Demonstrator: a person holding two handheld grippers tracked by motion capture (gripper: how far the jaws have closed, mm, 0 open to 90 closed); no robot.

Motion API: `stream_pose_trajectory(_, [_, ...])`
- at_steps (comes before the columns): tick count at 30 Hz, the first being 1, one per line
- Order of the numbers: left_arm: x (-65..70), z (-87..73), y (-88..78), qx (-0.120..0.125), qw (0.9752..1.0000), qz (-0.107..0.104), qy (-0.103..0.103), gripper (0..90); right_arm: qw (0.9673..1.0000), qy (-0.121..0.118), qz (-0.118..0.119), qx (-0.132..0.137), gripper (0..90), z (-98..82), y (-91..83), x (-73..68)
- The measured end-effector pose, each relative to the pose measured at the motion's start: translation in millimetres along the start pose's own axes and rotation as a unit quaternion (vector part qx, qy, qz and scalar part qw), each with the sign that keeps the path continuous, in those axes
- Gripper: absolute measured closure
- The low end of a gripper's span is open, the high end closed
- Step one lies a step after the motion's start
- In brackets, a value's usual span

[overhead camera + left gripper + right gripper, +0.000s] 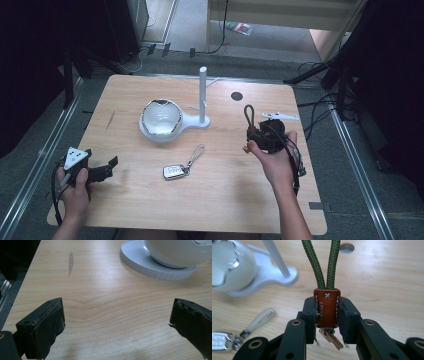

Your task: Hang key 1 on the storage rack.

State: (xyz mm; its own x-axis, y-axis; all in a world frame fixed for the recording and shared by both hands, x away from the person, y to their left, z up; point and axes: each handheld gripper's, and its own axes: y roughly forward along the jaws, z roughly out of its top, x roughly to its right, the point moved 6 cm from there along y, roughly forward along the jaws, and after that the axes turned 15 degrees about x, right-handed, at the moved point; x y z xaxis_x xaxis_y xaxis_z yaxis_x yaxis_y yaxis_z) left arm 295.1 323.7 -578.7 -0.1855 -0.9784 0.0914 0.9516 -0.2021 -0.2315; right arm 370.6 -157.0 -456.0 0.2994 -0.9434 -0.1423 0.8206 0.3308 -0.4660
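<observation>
— Where could a hand pass?
— Along the bare near strip of the light wooden table point(215, 205).
— And obstacles?
— The white stand with upright post point(202, 95) and white glossy bowl point(161, 117) mid-table; the silver key fob point(174, 171) lies in front.

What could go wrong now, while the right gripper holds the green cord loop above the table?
The right gripper pinches only the brown leather tab of the cord loop, so the loop might slip or twist out. The white post and the bowl stand close by, so a hasty swing might knock them.
</observation>
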Motion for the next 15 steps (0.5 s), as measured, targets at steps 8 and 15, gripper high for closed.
stream_pose_trajectory(8, [-0.6, 0.2, -0.1, 0.002, 1.0, 0.001, 0.002, 0.2, 0.997, -0.005, 0.035, 0.068, 70.1, 19.4, -0.2, -12.7])
stream_pose_trajectory(15, [0.0, 0.1, -0.3, 0.0, 1.0, 0.001, 0.006, 0.2, 0.9933, -0.008, 0.054, 0.103, 69.8, 28.9, 8.9, -20.0])
